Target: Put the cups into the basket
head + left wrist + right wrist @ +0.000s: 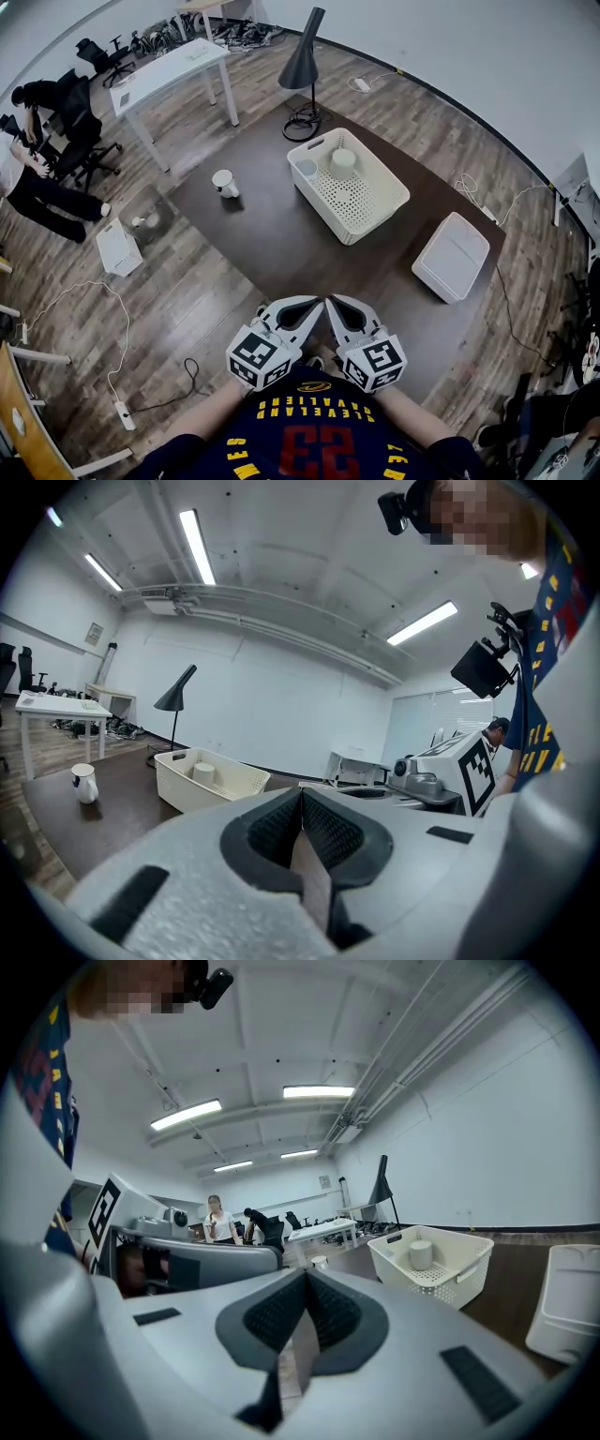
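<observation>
1. My left hand-held gripper (pixel 315 306) and right hand-held gripper (pixel 334 306) sit near my body, side by side, each with jaws pressed together and empty.
2. The white basket (pixel 317 202) rests far ahead on a dark mat (pixel 272 244).
3. A first cup (pixel 343 162) and a second cup (pixel 306 170) stand inside the basket.
4. A third cup (pixel 225 183) stands on the mat, left of the basket and apart from it.
</observation>
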The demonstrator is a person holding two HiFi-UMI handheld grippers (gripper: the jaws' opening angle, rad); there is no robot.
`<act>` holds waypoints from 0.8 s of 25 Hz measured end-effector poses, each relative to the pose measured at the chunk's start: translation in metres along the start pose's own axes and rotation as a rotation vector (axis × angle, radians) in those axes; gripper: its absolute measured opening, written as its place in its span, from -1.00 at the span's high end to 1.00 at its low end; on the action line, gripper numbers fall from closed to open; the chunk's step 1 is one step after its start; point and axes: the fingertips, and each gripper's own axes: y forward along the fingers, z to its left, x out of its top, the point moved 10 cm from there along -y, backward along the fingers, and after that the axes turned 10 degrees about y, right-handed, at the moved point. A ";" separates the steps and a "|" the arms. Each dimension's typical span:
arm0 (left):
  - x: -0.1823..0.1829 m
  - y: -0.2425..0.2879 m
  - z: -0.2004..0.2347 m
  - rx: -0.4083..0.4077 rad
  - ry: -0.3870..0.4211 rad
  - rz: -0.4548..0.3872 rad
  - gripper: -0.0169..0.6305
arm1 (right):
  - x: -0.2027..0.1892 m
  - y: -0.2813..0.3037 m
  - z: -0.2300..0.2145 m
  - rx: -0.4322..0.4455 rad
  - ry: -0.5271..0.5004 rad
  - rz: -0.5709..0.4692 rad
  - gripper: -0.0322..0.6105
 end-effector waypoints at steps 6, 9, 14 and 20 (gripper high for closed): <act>-0.005 -0.004 0.001 0.009 -0.006 0.007 0.91 | -0.004 0.002 0.001 0.001 0.011 0.006 0.86; -0.005 -0.006 0.004 0.023 -0.009 0.006 0.91 | -0.003 0.006 0.001 0.009 0.011 0.009 0.86; -0.006 -0.009 0.007 0.059 -0.008 0.009 0.91 | -0.002 0.012 0.001 0.026 0.009 0.018 0.86; -0.007 -0.022 0.013 0.143 -0.023 -0.031 0.91 | -0.005 0.021 0.004 0.048 0.020 0.044 0.86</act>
